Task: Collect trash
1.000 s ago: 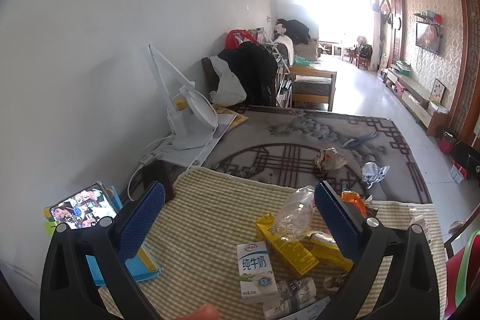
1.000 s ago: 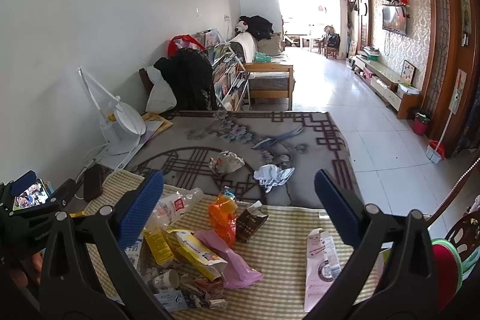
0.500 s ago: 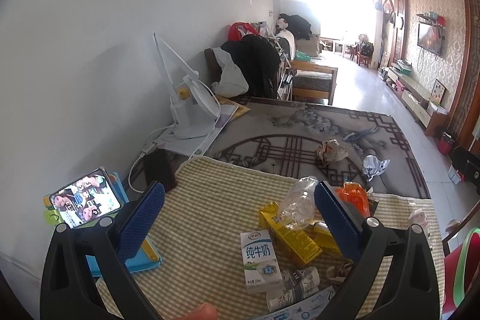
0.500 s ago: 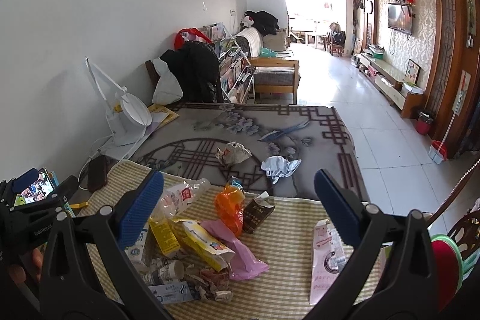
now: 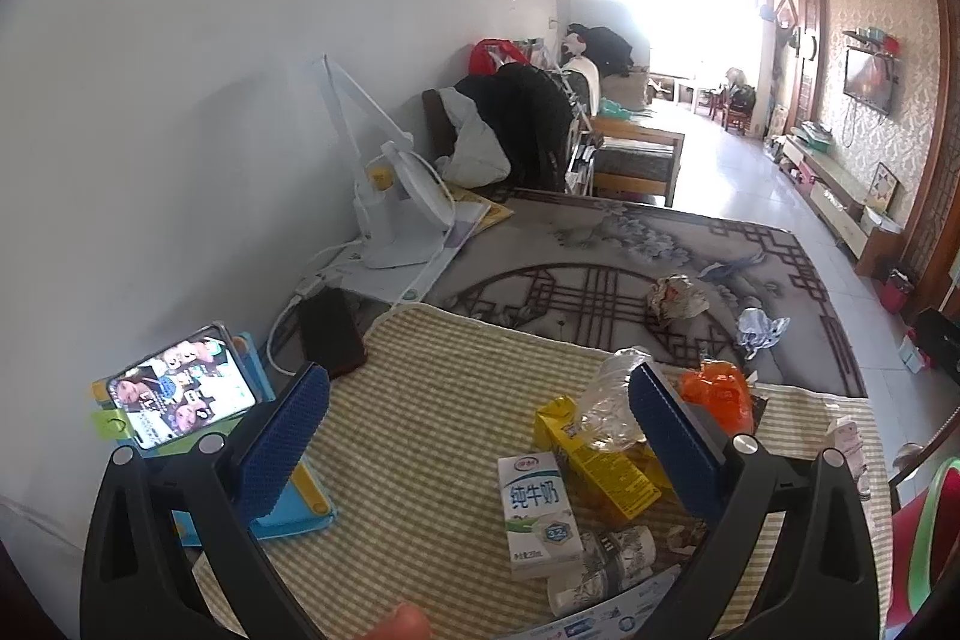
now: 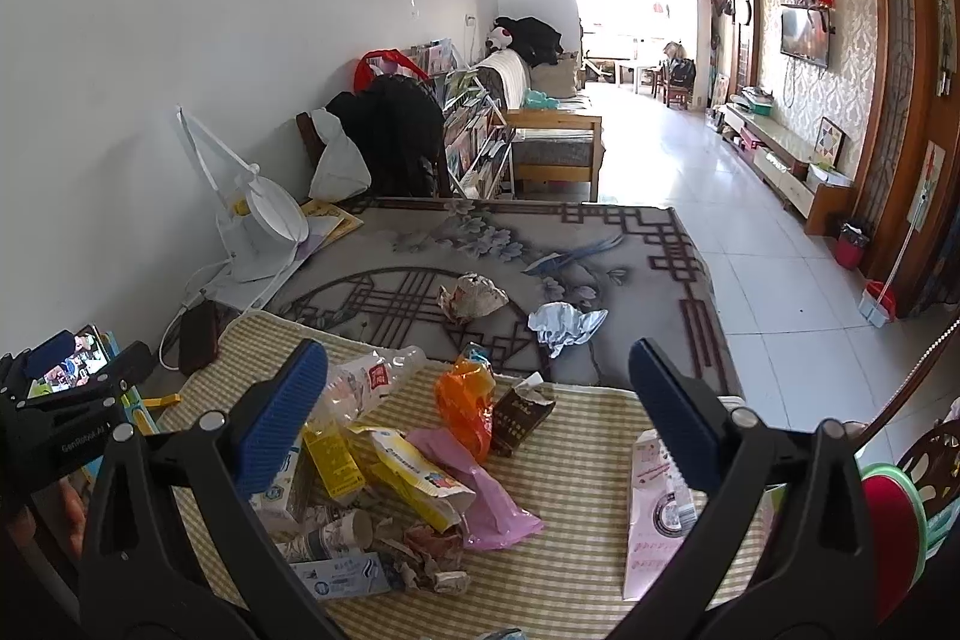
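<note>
- Room: long living room ahead of both my tongs, white wall on my left, pale tiled floor (image 6: 690, 196) running to a bright window.
- Table: grey patterned tablecloth (image 6: 420, 244) beyond my tongs, with a green-and-cream checked woven mat (image 6: 576, 436) directly under them, where most of the trash lies.
- White desk lamp (image 5: 390, 214): far left of my left tongs, against the wall; not trash.
- Phone with lit screen (image 5: 180, 394): propped just outside my left tongs' left finger; not trash.
- Pink-and-white tall carton (image 6: 654, 514): just inside my right tongs' right finger, long axis pointing away from me. I judge the right tongs nearer to it.
- White milk carton with green print (image 5: 537, 505): low between my left tongs' fingers, long axis pointing away from me. The left tongs are nearer.
- Yellow drink box (image 5: 594, 454) and crushed clear plastic bottle (image 5: 606, 400): beside my left tongs' right finger.
- Orange plastic bag (image 6: 462, 400), pink plastic bag (image 6: 480, 490), brown carton (image 6: 519, 415): centred between my right tongs' fingers.
- Crumpled paper wad (image 6: 471, 295) and silvery wrapper (image 6: 564, 325): farther out on the cloth.
- Left tongs (image 5: 474, 451): spread wide, holding nothing.
- Right tongs (image 6: 474, 415): spread wide, holding nothing.
</note>
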{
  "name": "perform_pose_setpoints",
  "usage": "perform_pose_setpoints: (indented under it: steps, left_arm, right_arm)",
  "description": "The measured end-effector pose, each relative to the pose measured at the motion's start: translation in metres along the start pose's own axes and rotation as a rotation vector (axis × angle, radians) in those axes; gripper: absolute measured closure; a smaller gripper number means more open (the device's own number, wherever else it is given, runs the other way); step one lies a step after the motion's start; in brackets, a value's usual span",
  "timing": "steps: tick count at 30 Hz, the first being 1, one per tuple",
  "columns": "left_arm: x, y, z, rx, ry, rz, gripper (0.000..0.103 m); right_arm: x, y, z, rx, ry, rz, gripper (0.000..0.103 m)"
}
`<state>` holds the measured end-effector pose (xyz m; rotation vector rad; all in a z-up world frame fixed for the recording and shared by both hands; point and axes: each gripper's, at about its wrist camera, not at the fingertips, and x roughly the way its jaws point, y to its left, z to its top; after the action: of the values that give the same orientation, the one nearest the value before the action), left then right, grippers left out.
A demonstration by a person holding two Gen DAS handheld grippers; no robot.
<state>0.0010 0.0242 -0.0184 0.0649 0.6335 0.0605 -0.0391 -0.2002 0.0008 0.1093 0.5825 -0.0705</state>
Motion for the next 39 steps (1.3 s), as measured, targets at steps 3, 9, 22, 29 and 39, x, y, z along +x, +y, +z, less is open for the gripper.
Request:
perform_pose_setpoints:
  steps: [3, 9, 22, 29, 39]
  left_arm:
    - [-0.001, 0.000, 0.001, 0.008, -0.006, 0.005, 0.008]
    - [-0.005, -0.002, 0.005, 0.015, -0.017, 0.001, 0.008]
    - [0.007, -0.003, -0.008, 0.064, -0.010, -0.121, 0.008]
    - [0.031, -0.028, -0.089, 0.414, 0.177, -0.322, 0.008]
    - [0.077, -0.080, -0.155, 0.720, 0.398, -0.430, 0.030]
  right_arm:
    - [0.000, 0.000, 0.000, -0.003, 0.000, 0.002, 0.004]
    - [-0.003, 0.001, 0.001, -0.009, 0.001, 0.004, 0.004]
    - [0.008, -0.004, -0.008, -0.011, 0.039, 0.002, 0.004]
    - [0.037, -0.009, -0.038, -0.035, 0.171, 0.042, 0.004]
    - [0.057, -0.015, -0.079, -0.103, 0.343, 0.075, 0.004]
